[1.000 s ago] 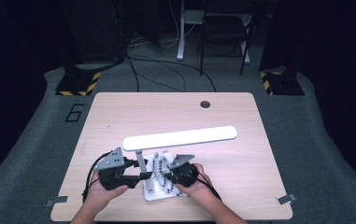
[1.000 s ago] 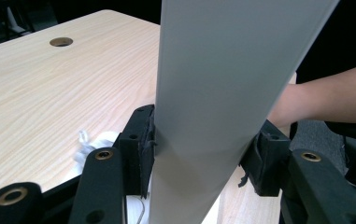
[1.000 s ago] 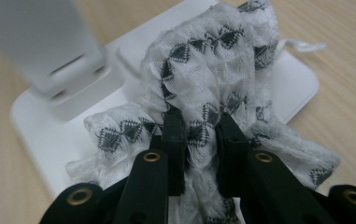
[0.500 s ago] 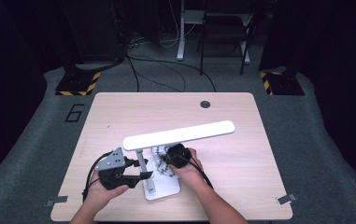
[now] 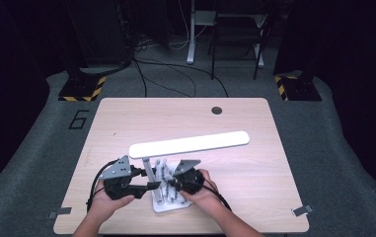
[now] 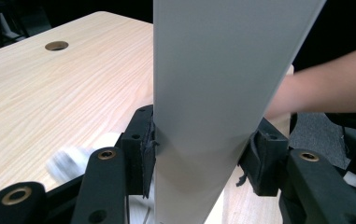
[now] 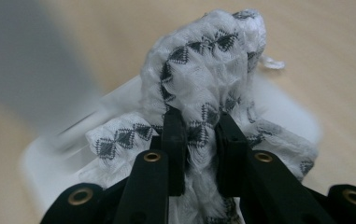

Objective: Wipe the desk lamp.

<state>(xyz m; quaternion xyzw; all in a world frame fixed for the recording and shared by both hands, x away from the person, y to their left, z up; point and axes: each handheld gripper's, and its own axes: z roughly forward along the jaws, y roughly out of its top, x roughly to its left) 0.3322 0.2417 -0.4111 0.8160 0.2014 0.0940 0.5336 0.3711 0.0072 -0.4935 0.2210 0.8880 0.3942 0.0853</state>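
A white desk lamp stands at the table's near edge, its long head [image 5: 190, 144] level above a flat white base [image 5: 168, 206]. My left gripper [image 5: 151, 185] is shut on the lamp's upright post [image 6: 213, 93], with the pads pressing on both sides of it. In its own view the left gripper [image 6: 196, 158] has the post between its jaws. My right gripper [image 5: 173, 182] is shut on a white cloth with black diamonds [image 7: 203, 60]. The cloth lies bunched on the base [image 7: 63, 154], ahead of the right gripper [image 7: 199, 140].
A round cable hole [image 5: 217, 110] sits near the far edge of the wooden table [image 5: 254, 177]. Beyond the table, cables and black-and-yellow stand feet [image 5: 79, 91] lie on the grey floor. The other person's forearm [image 6: 325, 91] crosses behind the post.
The right hand swung the cloth away toward the lamp head and has come back down over the base. The left gripper has kept its hold on the post.
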